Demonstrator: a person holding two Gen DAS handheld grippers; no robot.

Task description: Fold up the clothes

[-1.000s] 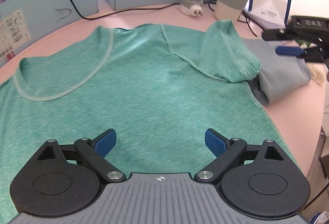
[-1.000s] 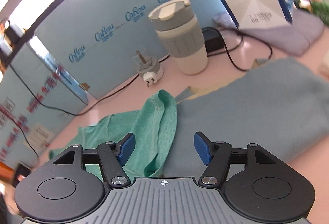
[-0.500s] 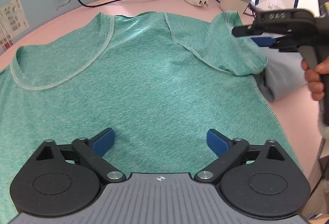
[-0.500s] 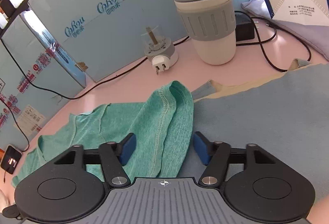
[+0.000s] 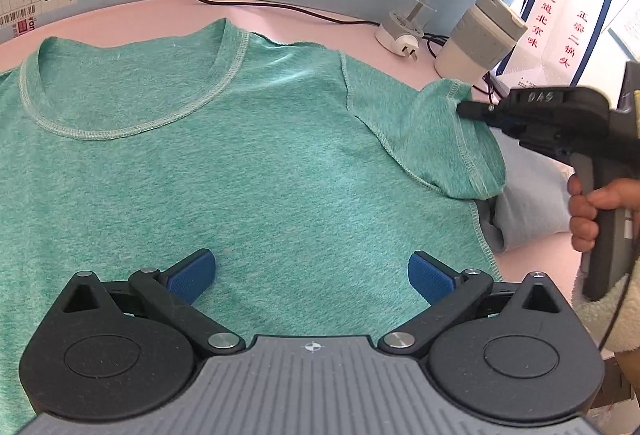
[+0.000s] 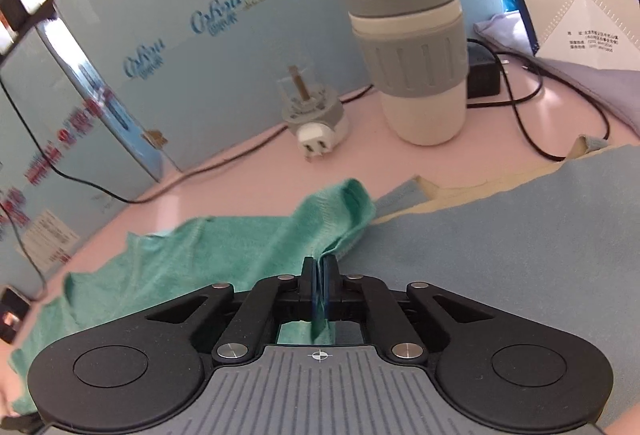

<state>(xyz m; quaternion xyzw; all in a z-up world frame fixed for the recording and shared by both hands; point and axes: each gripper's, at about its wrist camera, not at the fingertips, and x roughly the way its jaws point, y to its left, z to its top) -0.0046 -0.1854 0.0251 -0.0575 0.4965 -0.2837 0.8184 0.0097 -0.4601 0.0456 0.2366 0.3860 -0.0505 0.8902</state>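
A green heathered T-shirt lies spread flat, front up, on the pink table, its round neckline with pale stitching toward the far left. Its body fills the near and middle ground, smooth with few wrinkles. The short sleeve at the right is bunched and lifted off the surface, its hemmed cuff standing up in a ridge and its lower edge draped over a folded grey-blue garment just beside it. From the right wrist view the sleeve rises as a pinched fold beside that grey-blue cloth.
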